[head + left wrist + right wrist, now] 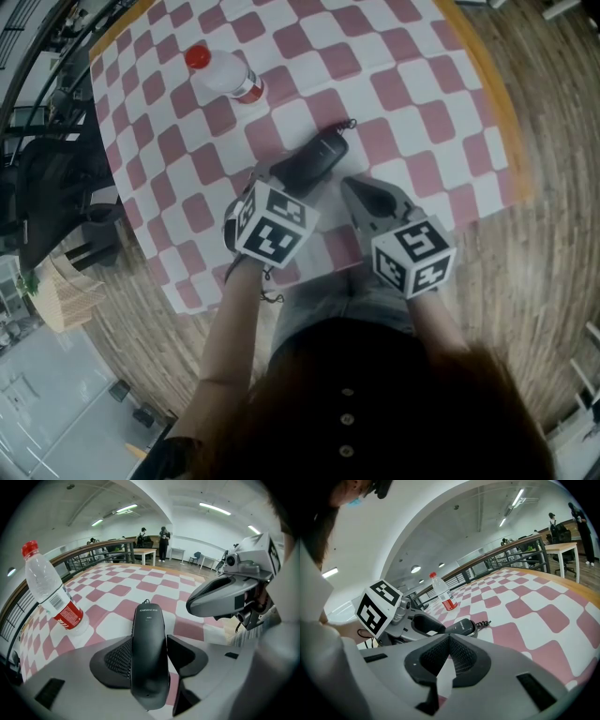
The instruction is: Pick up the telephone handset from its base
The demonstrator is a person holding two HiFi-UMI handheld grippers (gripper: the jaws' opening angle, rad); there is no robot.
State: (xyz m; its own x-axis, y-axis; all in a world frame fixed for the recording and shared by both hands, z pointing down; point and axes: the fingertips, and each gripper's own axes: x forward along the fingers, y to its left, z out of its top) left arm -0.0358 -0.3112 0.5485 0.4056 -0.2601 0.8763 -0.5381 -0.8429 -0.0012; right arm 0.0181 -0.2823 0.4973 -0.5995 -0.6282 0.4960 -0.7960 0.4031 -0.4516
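A black telephone handset (321,153) lies flat on the pink-and-white checked cloth, its coiled cord (349,124) at the far end. No base shows in any view. My left gripper (281,178) reaches over the handset's near end. In the left gripper view the handset (149,644) lies lengthwise between the jaws of the left gripper (151,656). The left pad (117,660) lies against it and a strip of cloth shows before the right pad (187,654). My right gripper (354,189) hovers just right of the handset, its pads (461,656) meeting at the tip with nothing between them.
A plastic water bottle (225,75) with a red cap and red label stands at the table's far left, also in the left gripper view (54,597). The table's wooden edge (497,103) runs along the right. Far off, people stand by a table (152,543) behind a railing.
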